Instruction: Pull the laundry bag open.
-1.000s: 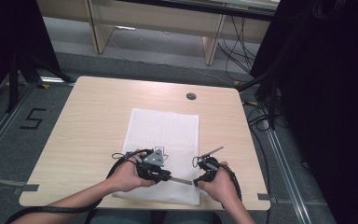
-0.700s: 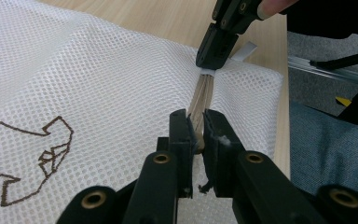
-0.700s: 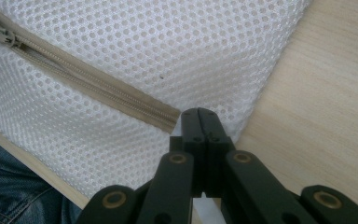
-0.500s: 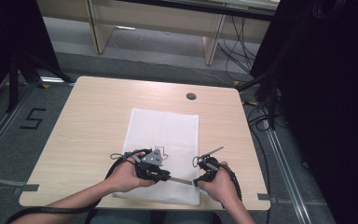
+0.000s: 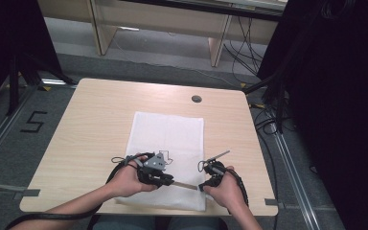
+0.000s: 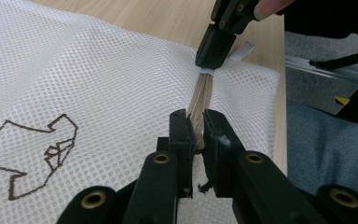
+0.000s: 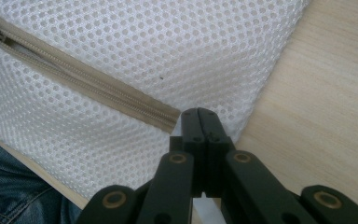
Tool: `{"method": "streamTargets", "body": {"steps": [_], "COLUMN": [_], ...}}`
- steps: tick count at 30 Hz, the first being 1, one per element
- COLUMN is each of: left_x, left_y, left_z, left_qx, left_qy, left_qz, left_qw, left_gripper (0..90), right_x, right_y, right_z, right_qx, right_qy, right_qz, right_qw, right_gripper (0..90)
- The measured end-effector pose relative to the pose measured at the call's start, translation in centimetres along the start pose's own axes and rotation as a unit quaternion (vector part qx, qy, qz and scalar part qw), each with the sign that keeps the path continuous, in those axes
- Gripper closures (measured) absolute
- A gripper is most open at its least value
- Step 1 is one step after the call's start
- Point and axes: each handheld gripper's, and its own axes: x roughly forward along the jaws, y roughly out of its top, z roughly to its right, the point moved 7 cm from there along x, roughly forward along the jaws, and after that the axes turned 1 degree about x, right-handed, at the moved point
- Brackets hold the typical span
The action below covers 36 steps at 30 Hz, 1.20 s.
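A white mesh bag (image 5: 167,134) lies flat on the wooden table (image 5: 96,120), with a beige zipper (image 5: 186,185) along its near edge. My left gripper (image 5: 171,181) pinches that zipper (image 6: 204,91); in the left gripper view the strip sits between the jaws of the left gripper (image 6: 196,126). My right gripper (image 5: 202,187) is shut at the zipper's right end, at the bag's corner. The right gripper (image 6: 214,46) holds a small white tab (image 6: 242,50) there. In the right gripper view the zipper (image 7: 88,86) ends right at the tips of the right gripper (image 7: 199,116), which are pressed together.
A brown outline logo (image 6: 42,149) is printed on the bag. A round cable hole (image 5: 196,98) sits near the table's far edge. The table's front edge runs just behind both hands, with the person's jeans (image 7: 9,186) below it. Cables lie on the floor at the right.
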Motion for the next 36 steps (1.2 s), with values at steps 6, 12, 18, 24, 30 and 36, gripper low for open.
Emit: {"method": "streamTargets", "body": {"steps": [6,12,18,24,30,36], "left_x": [0.02,-0.06,-0.25,-0.50,-0.66,-0.93], "left_y": [-0.14,-0.15,-0.17,-0.25,-0.69,-0.61], "left_z": [0.02,0.11,-0.10,-0.06,-0.09,-0.10], "left_qx": [0.002,0.007,0.009,0.008,0.006,0.010], "left_qy": [-0.002,-0.004,-0.006,-0.001,-0.002,-0.004], "left_qz": [0.001,-0.002,0.002,-0.002,-0.003,-0.004], "left_qw": [1.0000,1.0000,0.9999,1.0000,1.0000,0.9999], "left_gripper": [81.6,81.7,81.7,81.7,81.7,81.7], "right_x": [-0.07,-0.06,-0.06,-0.06,-0.10,-0.06], "right_y": [-0.06,-0.03,-0.04,-0.05,-0.04,-0.04], "right_z": [-0.01,0.08,0.05,0.03,0.03,0.06], "right_qx": [-0.001,-0.008,-0.006,-0.005,-0.001,-0.005], "right_qy": [0.002,0.002,0.002,0.002,0.001,0.003], "right_qz": [-0.006,-0.005,-0.005,-0.006,-0.006,-0.005], "right_qw": [1.0000,1.0000,1.0000,1.0000,1.0000,1.0000], "right_gripper": [90.0,90.0,90.0,90.0,90.0,90.0]}}
